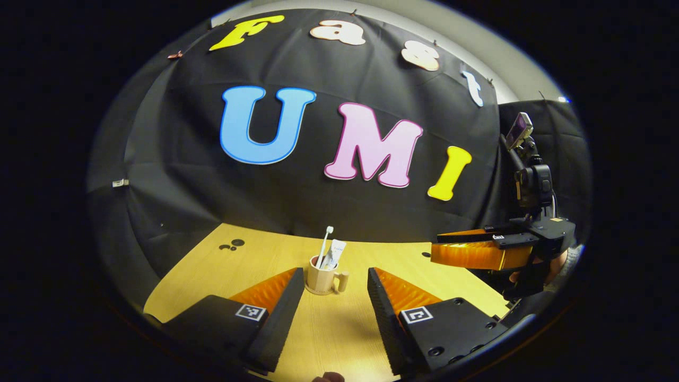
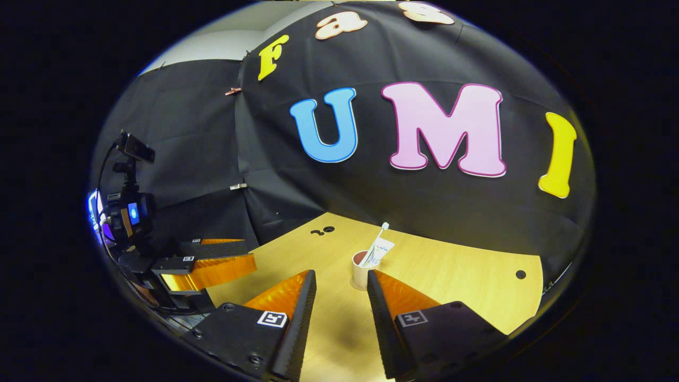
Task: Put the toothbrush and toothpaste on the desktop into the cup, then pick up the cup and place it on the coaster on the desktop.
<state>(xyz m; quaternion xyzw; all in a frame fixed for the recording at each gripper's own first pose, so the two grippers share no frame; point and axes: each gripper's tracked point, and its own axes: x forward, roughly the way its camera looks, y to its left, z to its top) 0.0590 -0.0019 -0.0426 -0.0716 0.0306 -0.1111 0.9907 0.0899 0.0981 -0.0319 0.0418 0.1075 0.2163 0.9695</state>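
**Ana:** Toward the far edge of the pale wooden bench (image 1: 339,329) stood the small beige cup with a side handle (image 1: 322,278), and both items were already in it: the white toothbrush (image 1: 324,243) standing head up, and the white toothpaste tube (image 1: 334,253) leaning beside it.

**Ben:** So the loading step was done?

**Ana:** I judged it so. A thin pale disc showed under the cup's base, which might have been the coaster, though I could not tell for certain.

**Ben:** And the tools?

**Ana:** The left tool (image 1: 335,289) was released, its fingers spread wide with the cup just ahead of the gap between them, touching neither. The right tool (image 2: 340,292) was likewise released and grasping nothing; in its view the cup (image 2: 362,271) sat beyond the fingertips, nearer the right-hand finger.

**Ben:** Where was the right tool in the left gripper view?

**Ana:** Out over the bench's right edge (image 1: 477,253), well apart from the cup.

**Ben:** What would the next move call for?

**Ana:** If the cup was not yet on its coaster, a level advance until both fingers flanked the cup's body clear of the handle, then a firm, upright squeeze so nothing tipped out. Otherwise, simply backing away.
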